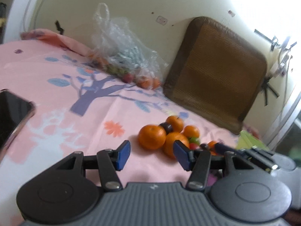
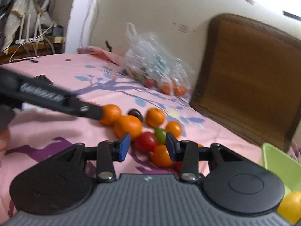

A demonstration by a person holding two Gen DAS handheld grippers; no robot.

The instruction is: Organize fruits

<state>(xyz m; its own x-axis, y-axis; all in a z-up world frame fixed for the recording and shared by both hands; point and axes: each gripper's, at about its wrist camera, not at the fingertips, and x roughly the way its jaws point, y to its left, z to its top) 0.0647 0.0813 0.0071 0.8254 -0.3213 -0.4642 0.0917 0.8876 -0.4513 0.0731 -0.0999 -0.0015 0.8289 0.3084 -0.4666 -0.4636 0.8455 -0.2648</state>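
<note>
A small heap of fruit lies on the pink bedsheet [image 1: 56,71]: several oranges [image 1: 152,136], a dark plum [image 1: 167,127], a green fruit [image 2: 160,135] and a red tomato [image 2: 146,142]. My left gripper [image 1: 152,155] is open just short of the heap, with the nearest orange [image 1: 174,141] by its right finger. My right gripper [image 2: 147,146] is open, and the red tomato and a small orange [image 2: 161,156] sit between and just beyond its fingers. The left gripper's arm [image 2: 47,96] crosses the right wrist view, its tip at an orange [image 2: 111,114].
A clear plastic bag [image 1: 120,56] with more fruit sits at the wall. A brown cushion [image 1: 216,71] leans at the back right. A green container [image 2: 280,167] holding a yellow fruit [image 2: 290,205] stands at the right. A dark phone [image 1: 11,116] lies at the left.
</note>
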